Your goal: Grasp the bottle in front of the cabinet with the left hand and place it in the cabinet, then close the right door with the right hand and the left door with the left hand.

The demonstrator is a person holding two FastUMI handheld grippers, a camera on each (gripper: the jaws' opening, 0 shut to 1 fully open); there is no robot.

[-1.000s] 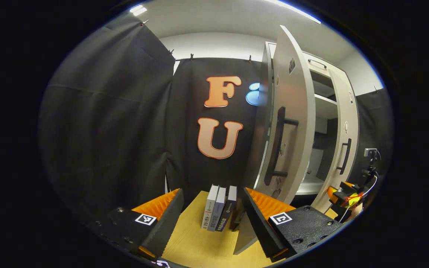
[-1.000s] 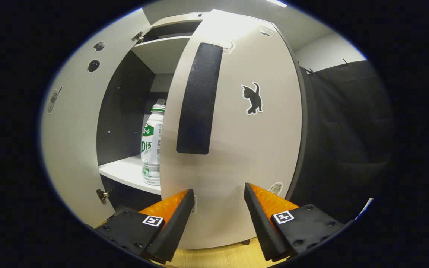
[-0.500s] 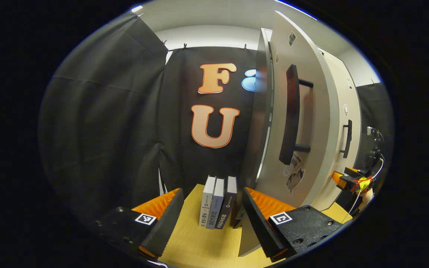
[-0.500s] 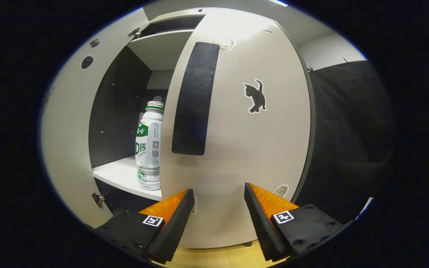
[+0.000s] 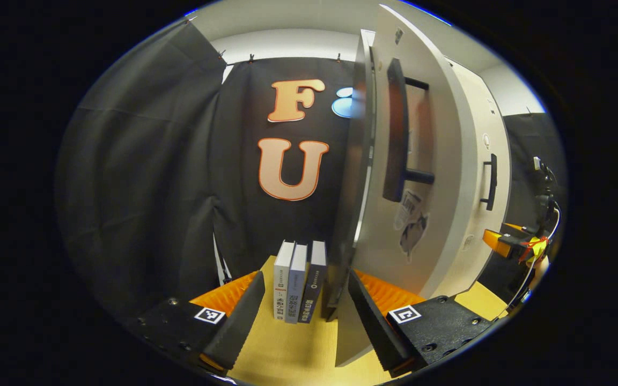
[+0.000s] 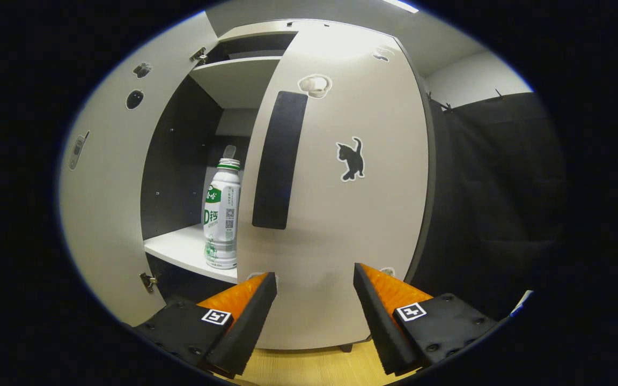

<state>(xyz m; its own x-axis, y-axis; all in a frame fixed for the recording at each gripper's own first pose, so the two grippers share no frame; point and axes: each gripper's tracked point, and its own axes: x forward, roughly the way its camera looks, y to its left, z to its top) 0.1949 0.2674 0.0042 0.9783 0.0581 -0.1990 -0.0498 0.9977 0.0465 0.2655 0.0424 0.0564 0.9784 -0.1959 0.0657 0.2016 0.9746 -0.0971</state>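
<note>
The white and green bottle (image 6: 222, 214) stands upright on the cabinet's white shelf (image 6: 180, 249), seen through the gap between the doors. The right door (image 6: 341, 225), with a black handle (image 6: 279, 161) and a cat sticker, is straight ahead of my right gripper (image 6: 311, 316), which is open and empty, a little short of the panel. The left door (image 5: 432, 203) stands ajar; its black handle (image 5: 397, 139) faces me. My left gripper (image 5: 303, 316) is open, and the door's lower edge lies between its fingers, close to the right-hand one. The right gripper (image 5: 513, 244) shows at the far right.
Three books (image 5: 298, 287) stand upright on the wooden tabletop (image 5: 287, 354) just left of the cabinet. Black cloth walls close the booth behind and to both sides. The right door (image 5: 494, 214) and its handle show beyond the left door.
In the left gripper view the left door has swung further towards the cabinet, hiding the inside. The right gripper has drawn back slightly from the right door.
</note>
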